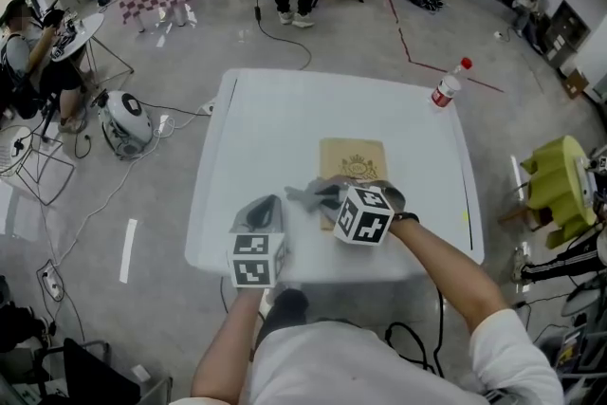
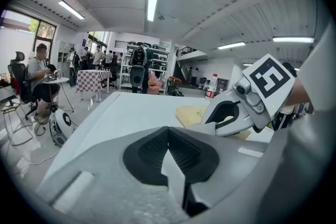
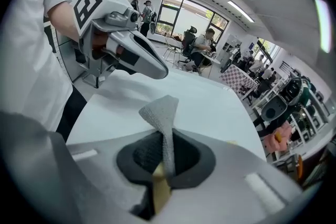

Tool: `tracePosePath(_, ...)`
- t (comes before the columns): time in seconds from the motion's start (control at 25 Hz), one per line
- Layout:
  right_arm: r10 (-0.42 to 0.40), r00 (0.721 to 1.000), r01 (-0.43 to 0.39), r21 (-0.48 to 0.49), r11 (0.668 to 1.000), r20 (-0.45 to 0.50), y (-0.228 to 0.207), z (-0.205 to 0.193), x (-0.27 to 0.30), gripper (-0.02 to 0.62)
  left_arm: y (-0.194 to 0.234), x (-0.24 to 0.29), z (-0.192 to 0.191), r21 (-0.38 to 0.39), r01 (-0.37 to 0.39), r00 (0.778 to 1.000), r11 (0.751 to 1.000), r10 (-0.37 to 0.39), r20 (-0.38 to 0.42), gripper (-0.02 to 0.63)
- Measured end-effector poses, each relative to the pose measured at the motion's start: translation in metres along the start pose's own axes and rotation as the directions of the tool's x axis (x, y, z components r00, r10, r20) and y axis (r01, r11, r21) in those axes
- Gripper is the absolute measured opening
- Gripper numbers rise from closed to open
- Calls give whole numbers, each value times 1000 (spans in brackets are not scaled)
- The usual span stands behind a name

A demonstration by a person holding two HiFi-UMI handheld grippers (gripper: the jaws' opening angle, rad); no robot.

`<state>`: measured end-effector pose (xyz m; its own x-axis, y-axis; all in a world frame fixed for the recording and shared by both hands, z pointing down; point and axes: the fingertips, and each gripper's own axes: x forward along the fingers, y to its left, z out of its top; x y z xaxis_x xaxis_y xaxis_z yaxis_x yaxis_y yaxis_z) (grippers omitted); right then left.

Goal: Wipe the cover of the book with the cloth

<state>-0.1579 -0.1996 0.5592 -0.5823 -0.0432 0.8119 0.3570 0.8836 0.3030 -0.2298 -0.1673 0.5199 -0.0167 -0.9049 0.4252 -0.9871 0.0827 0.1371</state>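
Observation:
A tan book (image 1: 353, 164) with a gold emblem lies flat on the white table (image 1: 266, 123), right of its middle. My right gripper (image 1: 327, 197) hangs over the book's near-left corner and is shut on a grey cloth (image 1: 305, 196). In the right gripper view the cloth (image 3: 160, 110) sticks up from the shut jaws of the right gripper (image 3: 167, 136) as a twisted strip. My left gripper (image 1: 268, 201) is just left of the cloth, over bare table near the front edge, shut and holding nothing. In the left gripper view, my left gripper (image 2: 168, 134) looks past the right gripper (image 2: 210, 123) to the book (image 2: 191, 113).
A plastic bottle (image 1: 446, 88) with a red cap stands at the table's far right corner. Cables and a round white machine (image 1: 125, 120) lie on the floor to the left. A green chair (image 1: 555, 180) stands to the right. People sit and stand farther back.

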Motion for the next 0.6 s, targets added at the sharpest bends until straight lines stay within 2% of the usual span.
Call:
tracePosePath(0.28, 27, 999, -27, -5, 1000, 28, 42, 5, -16, 17, -15, -13, 1, 14, 8, 1000, 1000, -9, 8, 6)
tracePosePath(0.6, 15, 997, -17, 23, 1000, 72, 83, 9, -32, 17, -29, -34, 0, 25, 2, 1000, 1000, -3, 17, 6)
